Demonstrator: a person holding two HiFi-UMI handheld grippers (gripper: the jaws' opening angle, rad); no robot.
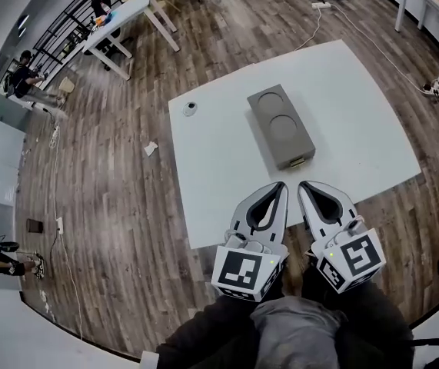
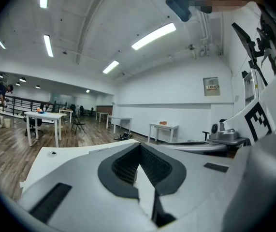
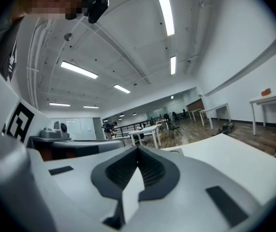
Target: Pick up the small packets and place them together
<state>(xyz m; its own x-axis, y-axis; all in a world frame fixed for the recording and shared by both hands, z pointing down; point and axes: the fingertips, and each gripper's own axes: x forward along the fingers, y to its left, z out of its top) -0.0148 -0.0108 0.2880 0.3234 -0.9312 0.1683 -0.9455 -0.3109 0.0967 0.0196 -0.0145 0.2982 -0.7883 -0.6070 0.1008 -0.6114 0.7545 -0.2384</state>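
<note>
Grey box [image 1: 281, 127]; left gripper [image 1: 281, 185], right gripper [image 1: 303, 184] closed.

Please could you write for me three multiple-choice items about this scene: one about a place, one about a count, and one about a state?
1. Where does the grey box lie?
A. on the white table
B. on a shelf
C. in a sink

2. How many round recesses does the box's top show?
A. one
B. two
C. four

3. How do the jaws of the left gripper and the right gripper stand?
A. wide apart
B. together, with nothing between them
C. closed on a packet

Answers:
1 A: the head view shows the box resting on the tabletop.
2 B: two circles lie in a row along its top.
3 B: each gripper view shows its jaws meeting at the tips, holding nothing.
</note>
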